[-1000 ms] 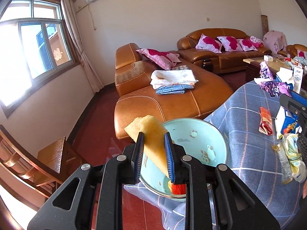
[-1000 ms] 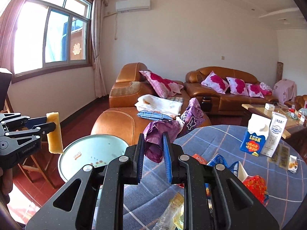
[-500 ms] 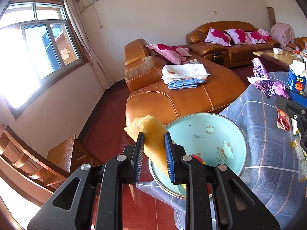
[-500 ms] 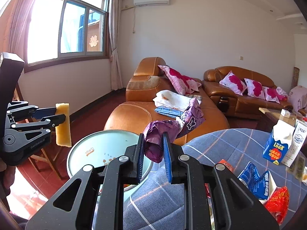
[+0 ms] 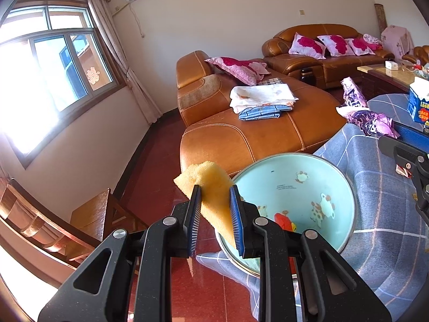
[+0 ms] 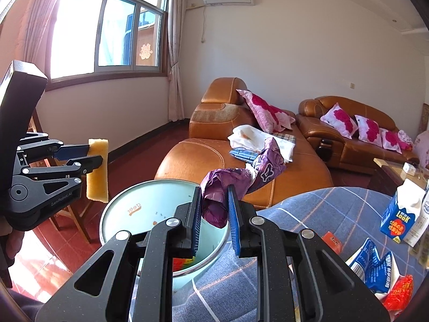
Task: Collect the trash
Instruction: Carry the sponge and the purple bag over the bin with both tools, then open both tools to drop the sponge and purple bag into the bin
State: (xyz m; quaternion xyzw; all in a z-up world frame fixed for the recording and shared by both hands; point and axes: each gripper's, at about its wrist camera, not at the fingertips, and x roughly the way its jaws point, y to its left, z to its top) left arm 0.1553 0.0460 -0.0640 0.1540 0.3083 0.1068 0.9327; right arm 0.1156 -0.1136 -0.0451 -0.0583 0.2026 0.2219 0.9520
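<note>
My left gripper (image 5: pixel 214 206) is shut on a yellow sponge (image 5: pixel 209 185), held just left of a pale green basin (image 5: pixel 295 171) at the table's edge. A red wrapper (image 5: pixel 284 221) lies in the basin. My right gripper (image 6: pixel 214 209) is shut on a crumpled purple wrapper (image 6: pixel 241 177), which hangs over the right rim of the basin (image 6: pixel 139 209). The right wrist view also shows the left gripper (image 6: pixel 91 158) and its sponge (image 6: pixel 97 171) beyond the basin's left side. In the left wrist view the purple wrapper (image 5: pixel 371 122) sticks out at the far right.
The table wears a blue checked cloth (image 6: pixel 308 214). On it stand a blue milk carton (image 6: pixel 399 214) and blue and red wrappers (image 6: pixel 375 265). An orange leather sofa (image 5: pixel 241 139) stands behind the basin, and a wooden chair (image 5: pixel 88 214) is at the left over the red floor.
My right gripper has carried the purple wrapper leftwards, from over the cloth to over the basin's rim. The left gripper has turned a little and keeps the sponge.
</note>
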